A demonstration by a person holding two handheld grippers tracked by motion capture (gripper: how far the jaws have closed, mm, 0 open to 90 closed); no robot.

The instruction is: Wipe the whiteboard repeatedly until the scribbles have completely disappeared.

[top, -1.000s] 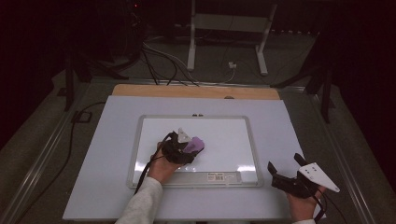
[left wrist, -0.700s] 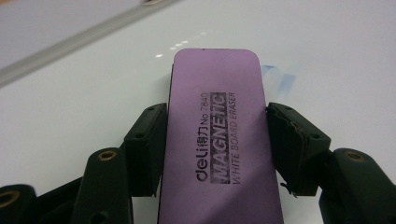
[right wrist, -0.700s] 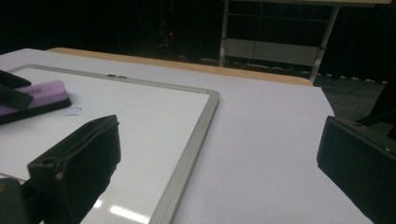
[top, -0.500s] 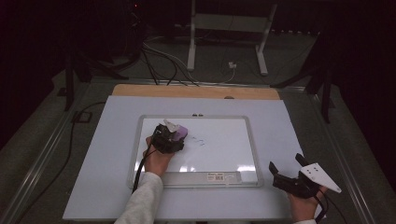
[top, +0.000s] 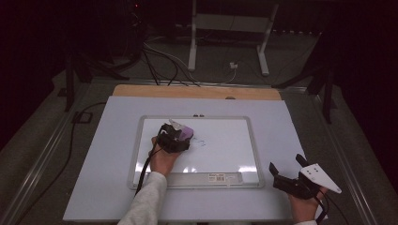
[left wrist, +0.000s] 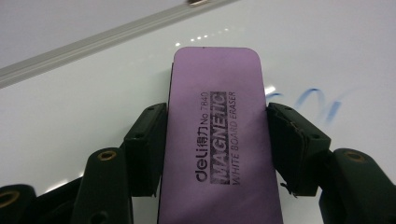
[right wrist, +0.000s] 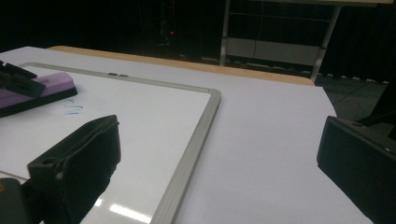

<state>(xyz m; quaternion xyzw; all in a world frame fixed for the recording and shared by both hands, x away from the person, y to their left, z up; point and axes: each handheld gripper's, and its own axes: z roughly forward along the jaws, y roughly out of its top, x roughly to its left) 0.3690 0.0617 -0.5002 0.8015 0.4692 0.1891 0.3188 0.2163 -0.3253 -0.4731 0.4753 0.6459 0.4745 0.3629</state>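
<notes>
Firmly gripped eraser on the whiteboard

Left hand-held gripper (top: 180, 136) reaches forward from a bent wrist, clenched on the purple eraser (left wrist: 217, 140), which lies flat on the whiteboard (top: 225, 154) in its upper left part; blue pen marks (left wrist: 322, 100) sit just beside the eraser's right edge; bare board stretches right and toward the person. Right hand-held gripper (top: 288, 171) rests released on the tabletop (top: 108, 159), off the board's lower right corner.

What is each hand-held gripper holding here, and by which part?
The left hand-held gripper clamps the purple eraser across its long sides, about mid-length, on the whiteboard. The right hand-held gripper is open, holding nothing.
</notes>
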